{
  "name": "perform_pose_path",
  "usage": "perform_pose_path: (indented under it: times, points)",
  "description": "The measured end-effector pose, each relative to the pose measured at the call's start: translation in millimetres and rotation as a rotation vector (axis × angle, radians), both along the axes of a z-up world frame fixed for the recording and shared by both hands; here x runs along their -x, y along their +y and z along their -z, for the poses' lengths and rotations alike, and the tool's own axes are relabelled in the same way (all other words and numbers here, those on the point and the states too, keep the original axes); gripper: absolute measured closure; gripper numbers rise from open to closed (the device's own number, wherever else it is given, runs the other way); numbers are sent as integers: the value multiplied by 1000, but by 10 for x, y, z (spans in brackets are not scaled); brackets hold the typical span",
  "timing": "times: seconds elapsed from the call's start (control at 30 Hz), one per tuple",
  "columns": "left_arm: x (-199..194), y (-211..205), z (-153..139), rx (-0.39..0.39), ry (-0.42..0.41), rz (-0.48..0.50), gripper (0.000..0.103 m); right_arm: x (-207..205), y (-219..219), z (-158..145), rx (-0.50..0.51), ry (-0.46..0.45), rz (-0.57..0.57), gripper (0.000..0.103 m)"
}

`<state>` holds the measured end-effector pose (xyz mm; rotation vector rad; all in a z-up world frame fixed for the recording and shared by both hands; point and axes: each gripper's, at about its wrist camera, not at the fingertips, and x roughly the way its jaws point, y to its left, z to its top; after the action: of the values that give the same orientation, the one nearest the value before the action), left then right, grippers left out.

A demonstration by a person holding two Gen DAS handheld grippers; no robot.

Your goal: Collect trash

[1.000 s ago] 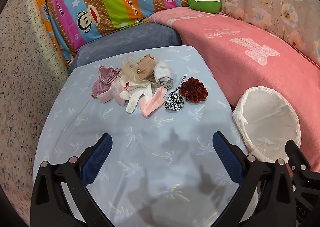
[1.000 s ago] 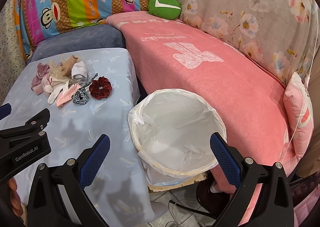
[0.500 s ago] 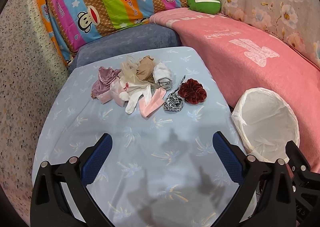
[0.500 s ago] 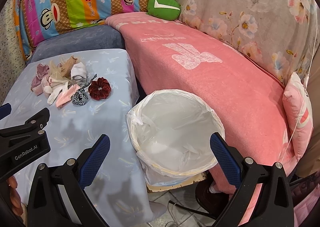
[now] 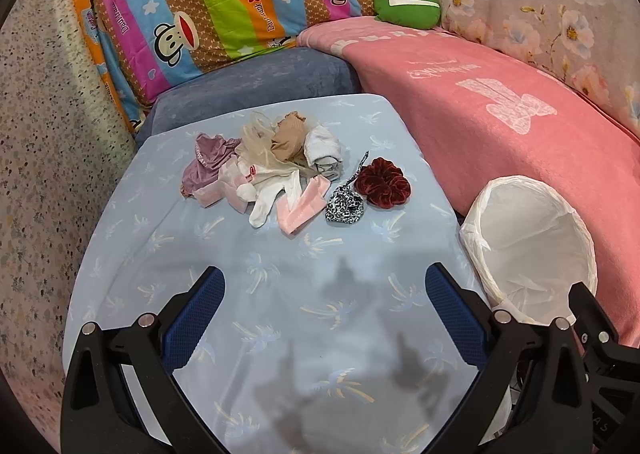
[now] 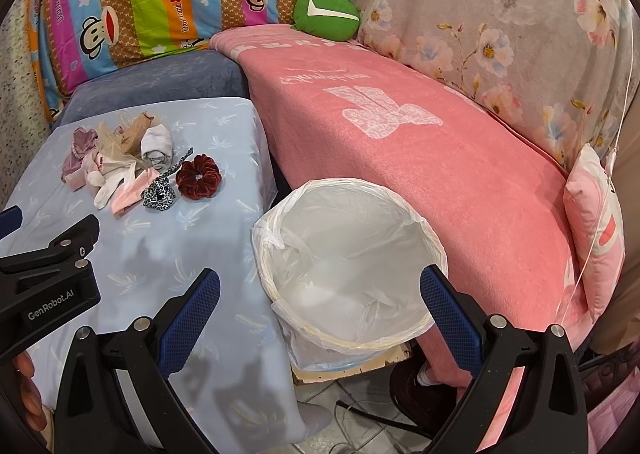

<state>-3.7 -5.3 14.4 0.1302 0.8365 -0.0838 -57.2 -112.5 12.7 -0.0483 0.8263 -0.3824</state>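
Trash pile [image 5: 276, 170] of socks and scraps at far part of worktop [image 5: 224, 254], well ahead of left hand-held gripper [image 5: 322, 308]; jaws spread, empty. Red scrunchie [image 5: 384, 182] at pile's right edge. Lined bin [image 6: 348, 254] just beside worktop, directly ahead of right hand-held gripper [image 6: 320, 304], also spread, empty. Versus a second ago: both views barely shifted, pile unmoved.

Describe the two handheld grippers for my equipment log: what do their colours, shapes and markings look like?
The left gripper and the right gripper look alike: black angular plastic frames with silver round bolts, each carrying two fingers faced with blue textured pads. In the right wrist view, the left gripper's black body bears white "GenRobot.AI" lettering. No cables or sleeves are visible.
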Motion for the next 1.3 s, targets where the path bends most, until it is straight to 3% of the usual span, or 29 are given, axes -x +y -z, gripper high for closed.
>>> perform_pose_path:
  times: [1.3]
  points:
    - [32, -31, -12, 2, -11, 13, 7, 39, -32, -20, 2, -3, 5, 6]
